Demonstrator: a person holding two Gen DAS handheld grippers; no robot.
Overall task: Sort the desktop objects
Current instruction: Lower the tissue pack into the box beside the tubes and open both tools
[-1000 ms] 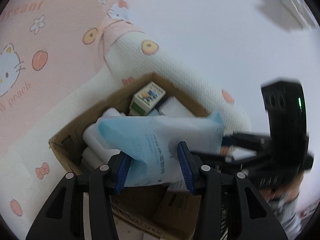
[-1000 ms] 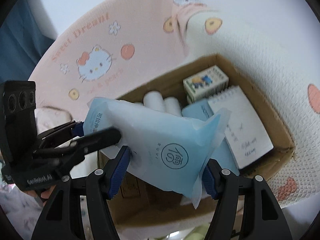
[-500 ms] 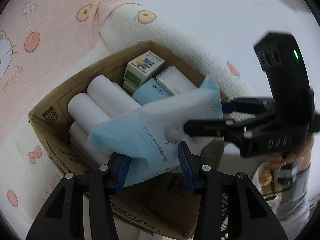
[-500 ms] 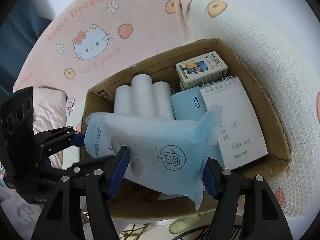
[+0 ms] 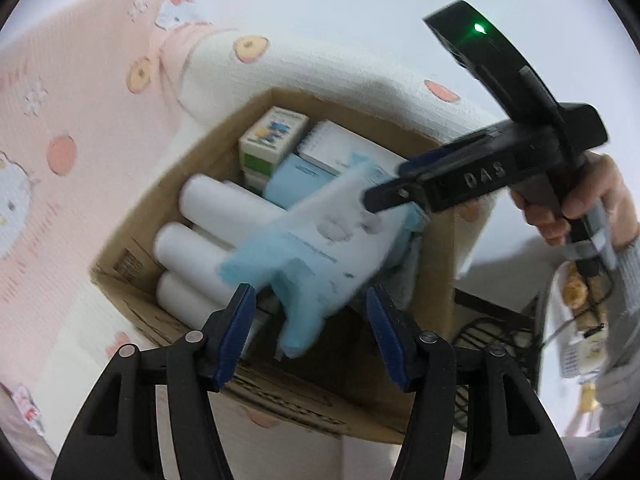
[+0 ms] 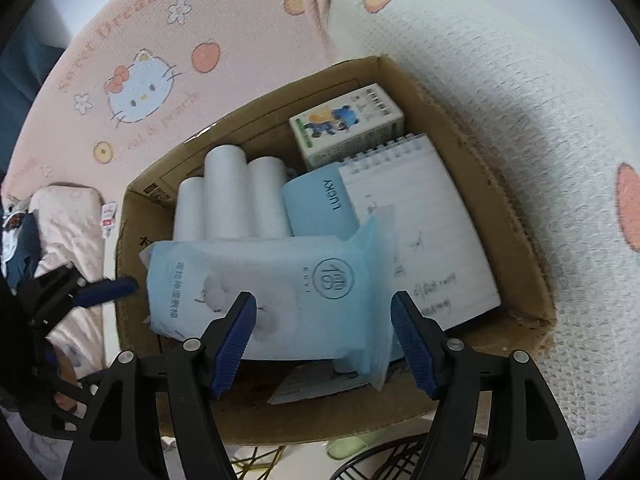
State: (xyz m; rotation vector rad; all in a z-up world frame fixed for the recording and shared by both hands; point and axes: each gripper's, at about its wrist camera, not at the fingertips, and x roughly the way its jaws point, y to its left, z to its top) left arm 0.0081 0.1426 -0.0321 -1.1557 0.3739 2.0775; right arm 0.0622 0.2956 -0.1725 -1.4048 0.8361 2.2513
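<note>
A light blue tissue pack (image 6: 272,284) hangs over an open cardboard box (image 6: 508,240). My right gripper (image 6: 324,300) straddles it near one end; its jaws are easing open, though the pads still touch the pack. In the left wrist view the pack (image 5: 320,240) tilts, with its high end in the right gripper (image 5: 396,180). Its low end droops between the opening jaws of my left gripper (image 5: 308,296), with a gap on each side. The box holds white rolls (image 6: 228,200), a small green-and-white carton (image 6: 344,124), a blue "LUCKY" item (image 6: 320,204) and a spiral notepad (image 6: 420,232).
The box sits against pink cartoon-cat bedding (image 6: 140,88) and a white waffle blanket (image 6: 520,80). A black wire rack (image 5: 492,340) stands below the box's near side. A person's hand (image 5: 580,200) grips the right tool's handle.
The left jaws have spread and lost contact with the pack, whose near end has sagged. Both grippers have sunk closer to the box, and the left one has rolled.
</note>
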